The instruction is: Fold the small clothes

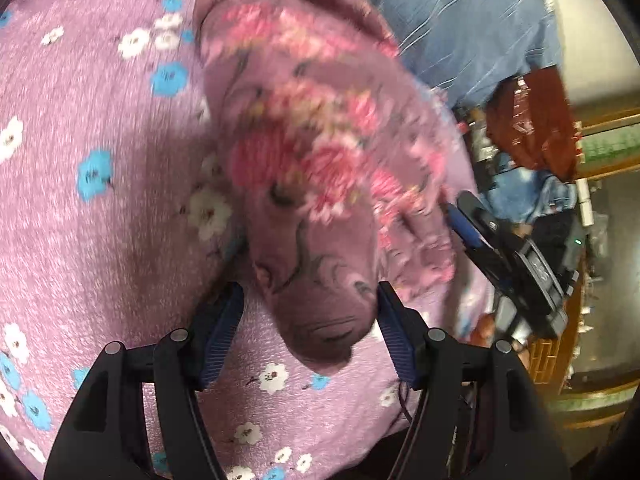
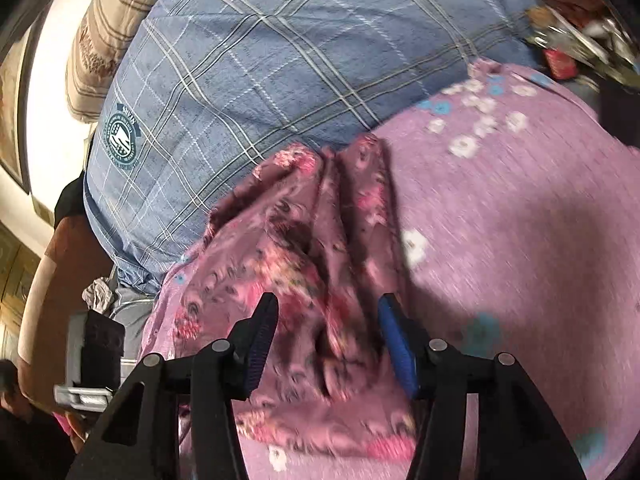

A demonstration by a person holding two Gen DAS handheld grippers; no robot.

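- Floral garment (image 1: 312,184) lies bunched on the purple flowered bedspread (image 1: 100,120), centre frame.
- Left gripper (image 1: 310,336) and right gripper (image 2: 326,344): jaws released, straddling cloth without pinching.
- Risk: closing on several layers could drag the heap and spoil the fold.

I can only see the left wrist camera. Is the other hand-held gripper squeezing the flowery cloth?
Observer: No. In the right wrist view, the right hand-held gripper is open. The cloth lies bunched between its fingers, not pinched.
Operator: What's that blue stuff behind the cloth?
Observer: A blue checked pillow. It has a round badge on one corner, which your view misses.
Operator: Is anything behind the pillow?
Observer: Yes, a beige striped cushion sits just past it.
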